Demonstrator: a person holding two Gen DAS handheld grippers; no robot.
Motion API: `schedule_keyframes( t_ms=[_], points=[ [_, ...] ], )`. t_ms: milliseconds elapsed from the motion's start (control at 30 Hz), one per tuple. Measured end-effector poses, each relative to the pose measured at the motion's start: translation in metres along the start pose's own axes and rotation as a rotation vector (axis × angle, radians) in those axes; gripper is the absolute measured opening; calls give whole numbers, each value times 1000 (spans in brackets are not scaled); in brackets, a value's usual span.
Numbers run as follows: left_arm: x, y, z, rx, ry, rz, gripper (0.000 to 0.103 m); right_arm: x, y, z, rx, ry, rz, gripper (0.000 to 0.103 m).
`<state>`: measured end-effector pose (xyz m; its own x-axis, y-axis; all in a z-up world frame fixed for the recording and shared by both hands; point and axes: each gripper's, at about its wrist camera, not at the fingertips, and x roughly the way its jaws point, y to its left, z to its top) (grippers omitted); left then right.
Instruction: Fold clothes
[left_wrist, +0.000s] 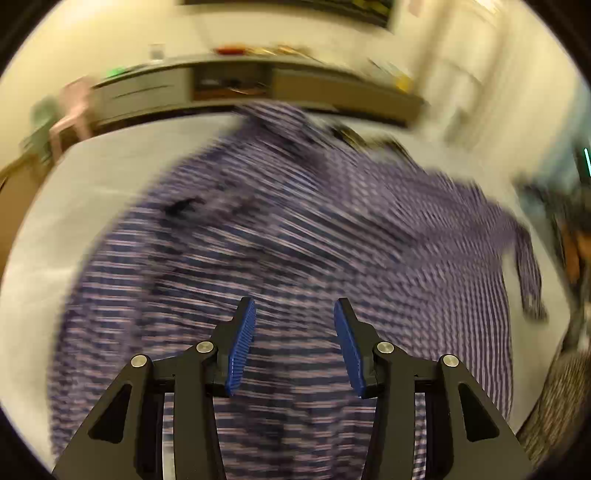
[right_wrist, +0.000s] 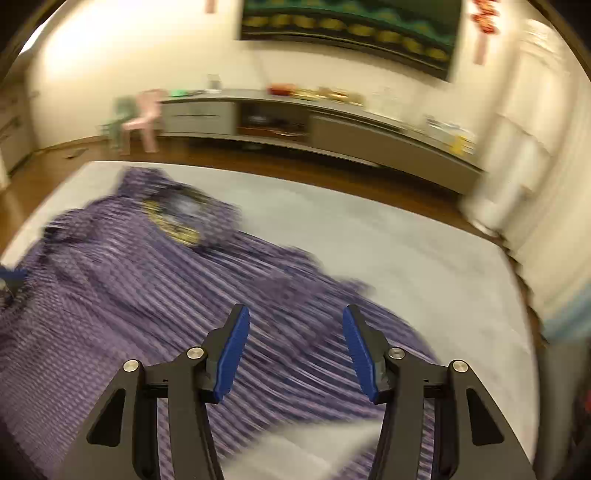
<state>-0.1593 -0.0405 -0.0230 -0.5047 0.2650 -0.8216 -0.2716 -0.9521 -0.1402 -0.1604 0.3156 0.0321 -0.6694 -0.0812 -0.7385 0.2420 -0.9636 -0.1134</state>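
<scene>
Left gripper (left_wrist: 294, 314) and right gripper (right_wrist: 295, 320) look alike — black angular linkage arms, round silver pivot screws (two per side), ribbed blue pads (left_wrist: 242, 347) inside the fingers.

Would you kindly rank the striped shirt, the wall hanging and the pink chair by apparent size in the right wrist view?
1. Striped shirt, though nearness inflates it.
2. Wall hanging, cut off by the frame.
3. Pink chair, clearly smallest, though farthest away.
</scene>
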Motion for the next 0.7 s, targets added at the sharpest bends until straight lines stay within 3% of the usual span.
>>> schedule_keyframes(
  t_ms=[100, 200, 333, 400, 433, 533, 633, 700],
  points=[
    [19, -25, -15, 87, 66, 11, 47, 43, 28, 26, -21, 24, 91, 61],
    [32, -28, -22, 109, 100, 22, 47, 95, 58, 56, -29, 81, 133, 65],
    [33, -24, -28, 117, 120, 20, 47, 174, 71, 83, -54, 204, 91, 64],
    [33, -20, -29, 110, 128, 12, 47, 203, 73, 88, -91, 298, 52, 20],
    [31, -18, -28, 105, 119, 7, 47, 214, 72, 97, -115, 331, 49, 17],
    [2, -5, -20, 73, 31, 0, 47, 218, 53, 147, -91, 262, 27, 10],
    [-18, 15, -10, 33, -41, 11, 47, 219, 18, 204, 125, 125, 113, 11],
    [-23, 33, -9, 1, -43, 42, 47, 220, 10, 213, 197, 80, 96, 34]
  ],
)
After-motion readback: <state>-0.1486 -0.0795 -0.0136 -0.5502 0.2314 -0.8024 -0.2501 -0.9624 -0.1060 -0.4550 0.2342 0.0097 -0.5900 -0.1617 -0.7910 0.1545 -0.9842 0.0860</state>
